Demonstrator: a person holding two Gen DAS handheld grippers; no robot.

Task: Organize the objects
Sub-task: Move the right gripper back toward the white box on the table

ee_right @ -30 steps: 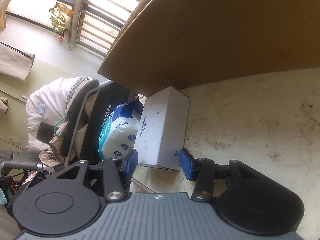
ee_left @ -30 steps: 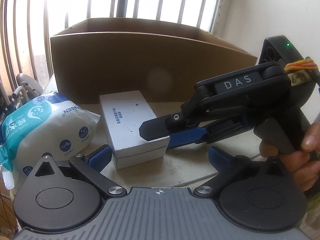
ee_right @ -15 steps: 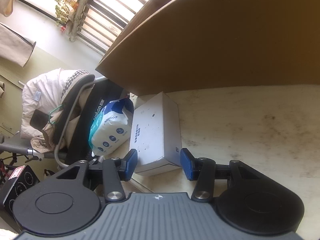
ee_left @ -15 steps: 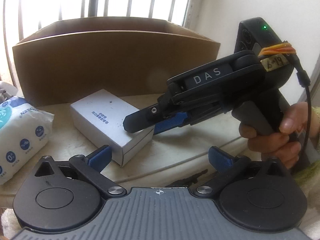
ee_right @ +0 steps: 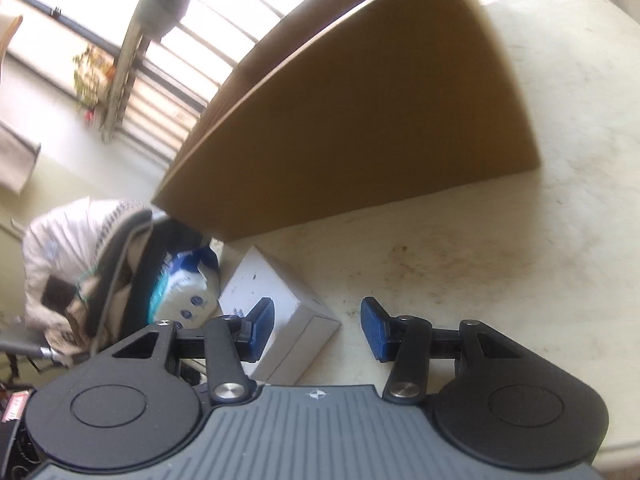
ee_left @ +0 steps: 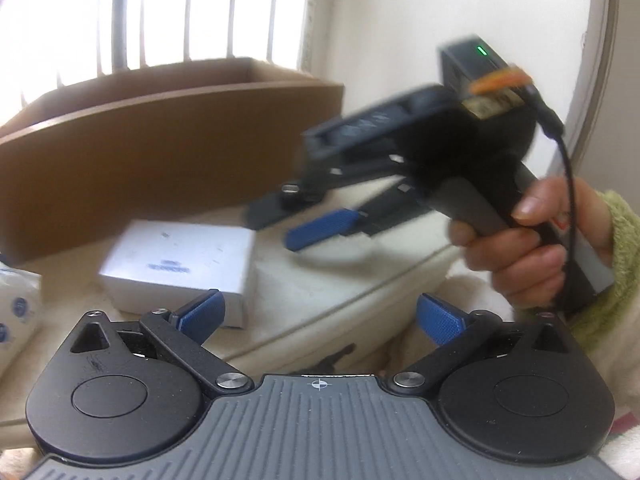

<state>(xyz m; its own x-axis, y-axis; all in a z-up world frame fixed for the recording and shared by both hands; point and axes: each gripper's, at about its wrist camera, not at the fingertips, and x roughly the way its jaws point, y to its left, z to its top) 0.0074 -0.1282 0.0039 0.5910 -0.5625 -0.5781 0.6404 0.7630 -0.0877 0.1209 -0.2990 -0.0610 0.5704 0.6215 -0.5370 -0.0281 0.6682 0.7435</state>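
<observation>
A white rectangular box [ee_left: 176, 264] lies flat on the cream tabletop in front of a large open cardboard box [ee_left: 160, 152]. My left gripper [ee_left: 320, 318] is open wide just short of the white box, nothing between its blue pads. My right gripper [ee_left: 296, 220], blurred and held by a hand [ee_left: 520, 256], hovers to the right of the white box with its jaws apart and empty. In the right wrist view the right gripper [ee_right: 318, 330] stands open above the table, the white box [ee_right: 280, 284] under its left finger, the cardboard box [ee_right: 360, 120] beyond.
A pack of wet wipes [ee_left: 16, 312] lies at the table's left end, also seen as the wipes pack [ee_right: 188, 288] past the white box. A stroller with clothing [ee_right: 80, 272] stands beside the table [ee_right: 480, 260]. Barred windows are behind the cardboard box.
The right gripper has drawn back to the right; the white box, earlier between its fingers, now sits off to their left. The left view has swung right, pushing the wipes pack to the frame's edge.
</observation>
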